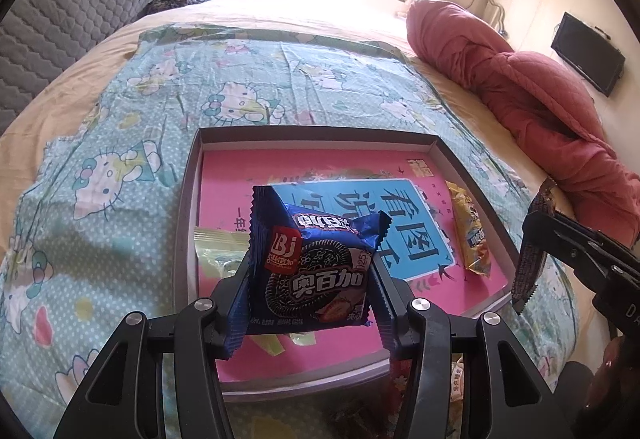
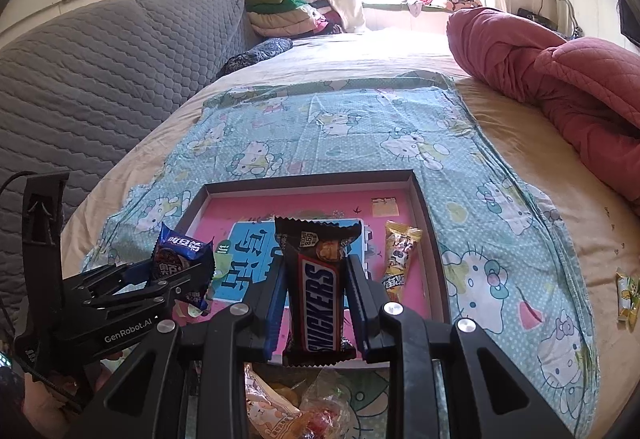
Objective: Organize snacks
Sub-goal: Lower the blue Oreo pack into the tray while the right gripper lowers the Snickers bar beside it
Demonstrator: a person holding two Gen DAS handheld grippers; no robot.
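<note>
Left wrist view: our left gripper [image 1: 310,275] clamps a blue cookie packet [image 1: 316,267] above the tray [image 1: 188,219], while our right gripper [image 2: 316,291] pinches a Snickers bar [image 2: 318,287] over its near edge. A yellow snack [image 2: 400,259] and a green packet [image 1: 218,249] already lie inside; loose snacks [image 2: 288,407] wait on the bed. The tray's middle looks open, its raised walls needing clearance.

Blue cookie packet [image 1: 312,263] hides most of the green packet [image 1: 216,251].
</note>
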